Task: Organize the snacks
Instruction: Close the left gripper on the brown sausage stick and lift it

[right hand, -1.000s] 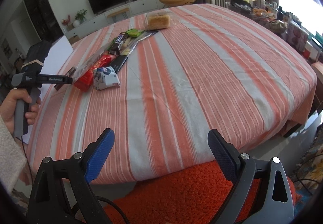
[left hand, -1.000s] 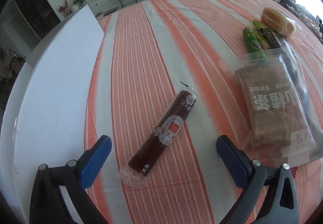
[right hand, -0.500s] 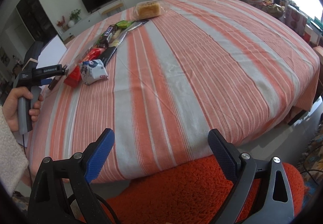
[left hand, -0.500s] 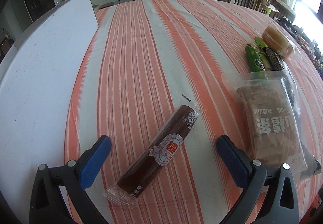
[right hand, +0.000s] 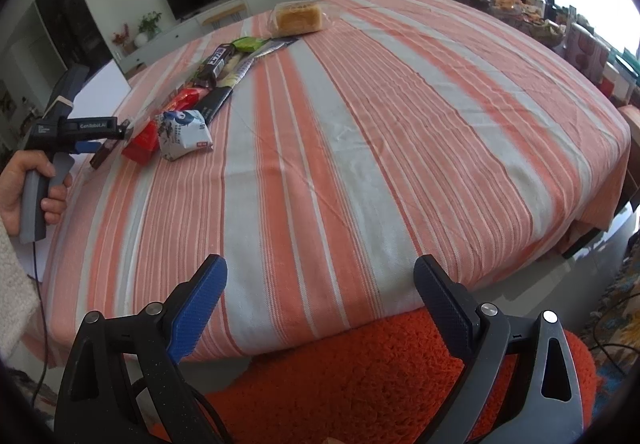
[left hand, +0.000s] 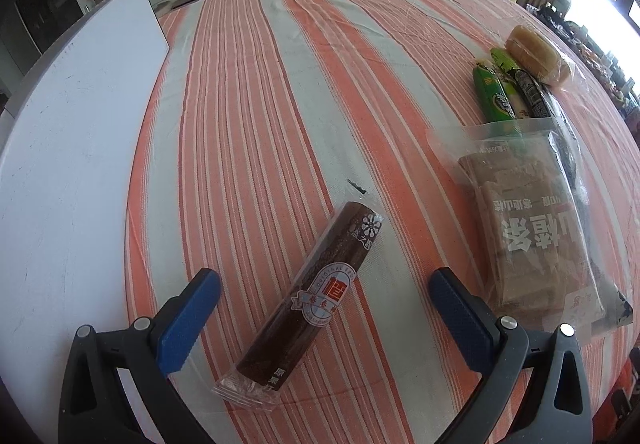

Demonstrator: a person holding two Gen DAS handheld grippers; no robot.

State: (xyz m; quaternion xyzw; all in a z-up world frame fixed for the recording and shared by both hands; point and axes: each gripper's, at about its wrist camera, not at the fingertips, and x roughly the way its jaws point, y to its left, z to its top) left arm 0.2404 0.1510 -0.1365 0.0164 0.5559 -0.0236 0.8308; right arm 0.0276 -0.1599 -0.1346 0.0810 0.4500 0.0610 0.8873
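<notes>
A brown wrapped snack bar [left hand: 320, 298] is seen lying on the striped tablecloth [left hand: 256, 116], framed between the wide-open fingers of the left gripper [left hand: 324, 314]; a clear bag of brown slices [left hand: 532, 232] lies at three o'clock of it; the right gripper [right hand: 320, 304] is held wide open and empty at the table's near edge, well apart from the snacks.

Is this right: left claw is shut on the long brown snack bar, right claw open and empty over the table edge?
Not quite. The left claw is open, not shut: the left wrist view shows its blue pads spread wide either side of the long brown snack bar, which lies flat on the striped tablecloth. The right claw is open and empty, as you said.
</notes>
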